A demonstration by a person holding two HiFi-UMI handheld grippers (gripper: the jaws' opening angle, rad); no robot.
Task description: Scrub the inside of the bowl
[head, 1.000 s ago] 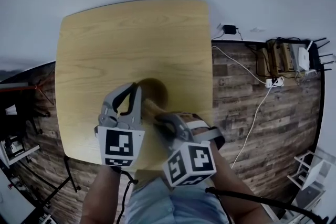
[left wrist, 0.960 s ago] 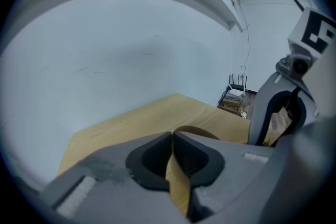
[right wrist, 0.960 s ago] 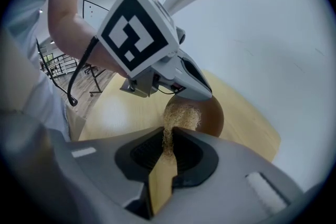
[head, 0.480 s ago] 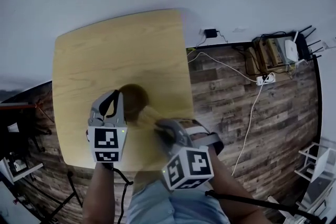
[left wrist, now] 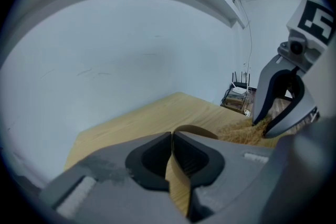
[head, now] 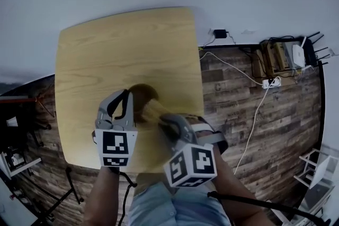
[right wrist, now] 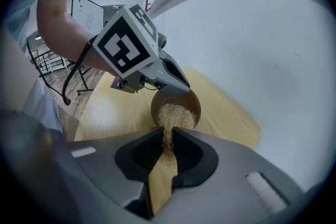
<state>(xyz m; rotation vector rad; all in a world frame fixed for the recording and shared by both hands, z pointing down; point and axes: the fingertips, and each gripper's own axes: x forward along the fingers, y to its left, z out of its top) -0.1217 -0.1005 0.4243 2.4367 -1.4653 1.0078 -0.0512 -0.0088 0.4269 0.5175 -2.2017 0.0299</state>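
Scrubber [right wrist: 176, 115] inside bowl [right wrist: 192, 103], plainest in right gripper view

No text, label or number is legible.

Head view: bowl [head: 142, 92] half hidden behind left tongs [head: 126, 98] and scrubber [head: 153, 109]; its inside dark, surface unreadable. Table [head: 127, 45] near edge covered by tongs and arms. Floor gear [head: 288, 58] by wall too small to identify.
Left gripper view: only strip of bowl rim shows above jaws; right tongs [left wrist: 262, 127] cut by right edge.
Right gripper view: scrubber's gripped end buried between jaws; bowl's left rim behind left tongs.
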